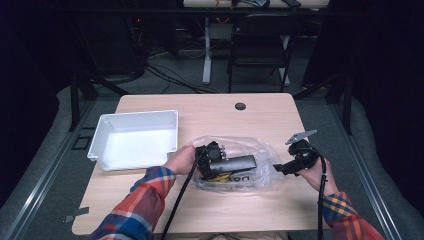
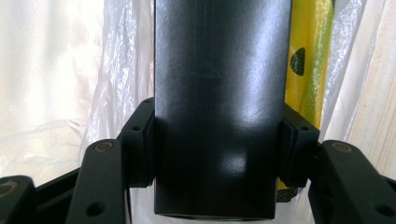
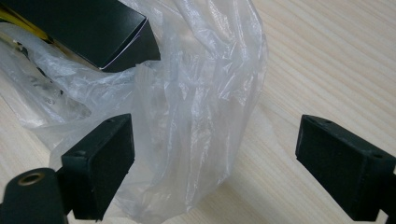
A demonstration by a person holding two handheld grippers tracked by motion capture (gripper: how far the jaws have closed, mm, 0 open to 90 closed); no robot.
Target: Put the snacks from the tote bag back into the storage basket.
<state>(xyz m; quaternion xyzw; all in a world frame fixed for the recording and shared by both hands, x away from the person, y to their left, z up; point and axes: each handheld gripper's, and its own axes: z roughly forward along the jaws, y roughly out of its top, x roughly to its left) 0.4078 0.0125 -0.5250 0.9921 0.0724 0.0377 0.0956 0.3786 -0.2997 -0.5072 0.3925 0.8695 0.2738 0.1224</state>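
High view: we see the left gripper at the left edge of a clear plastic bag on the wooden table, jaws clamped on a black box that lies lengthwise across the bag, over something yellow with black lettering. The right gripper sits at the bag's right edge, beyond the box's far end. A white tray stands just left of the bag.

Left gripper view: the black box runs straight up between our jaws. Both pads press flat against its sides, so the grip is tight. Bag film is at left, the yellow item at right.

Right gripper view: jaws are spread wide, nothing held. The left pad is at the bag's crumpled film; contact we cannot tell. The right pad is over bare table. The box corner lies upper left, well apart from both pads.
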